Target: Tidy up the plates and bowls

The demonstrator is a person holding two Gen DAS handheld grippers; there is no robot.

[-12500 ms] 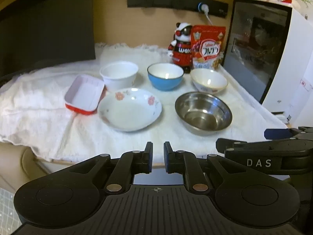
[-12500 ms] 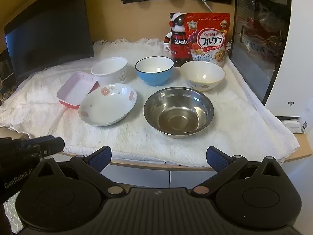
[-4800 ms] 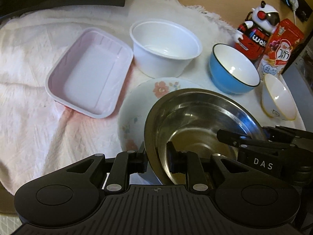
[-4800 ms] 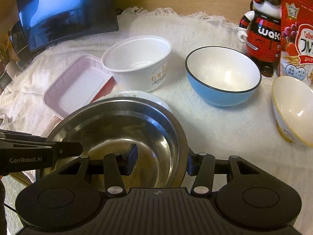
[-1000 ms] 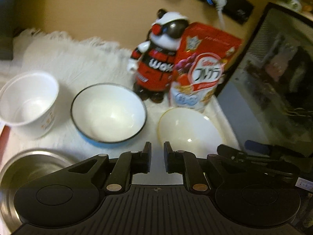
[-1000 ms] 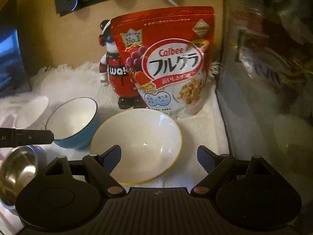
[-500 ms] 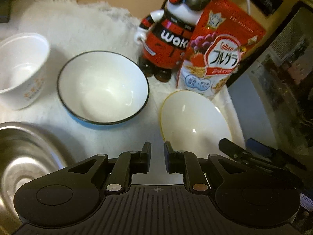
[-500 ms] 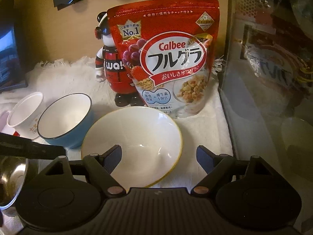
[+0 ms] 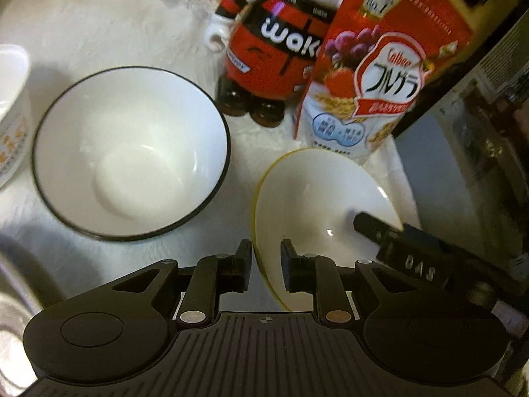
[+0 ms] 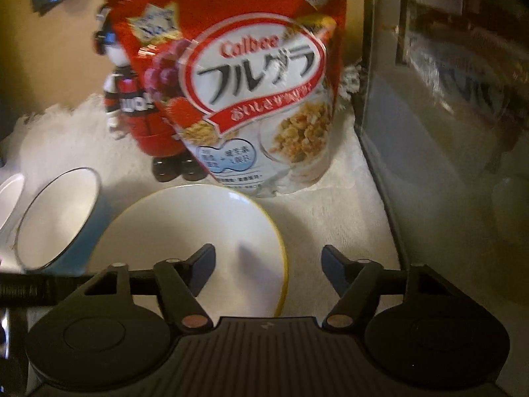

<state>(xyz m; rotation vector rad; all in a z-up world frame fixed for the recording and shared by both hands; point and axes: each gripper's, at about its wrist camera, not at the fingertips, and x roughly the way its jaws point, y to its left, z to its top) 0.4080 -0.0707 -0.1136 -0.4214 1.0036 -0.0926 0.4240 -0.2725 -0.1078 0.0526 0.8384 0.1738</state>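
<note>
- Shallow white ceramic bowl with a thin yellow rim [image 9: 317,192]
- Deep bowl, blue outside, white inside, black rim [image 9: 130,152]
- Red cereal pouch with white label and black lettering [image 10: 251,79]
- Red, black and white toy figure [image 9: 274,43]
- White fluffy cloth [image 9: 109,29]

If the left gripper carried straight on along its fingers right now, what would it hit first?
Most likely the near rim of the yellow-rimmed white ceramic bowl: that edge already sits between the left gripper fingers, which have just been opening. Whether either finger touches the rim yet is unclear.
</note>
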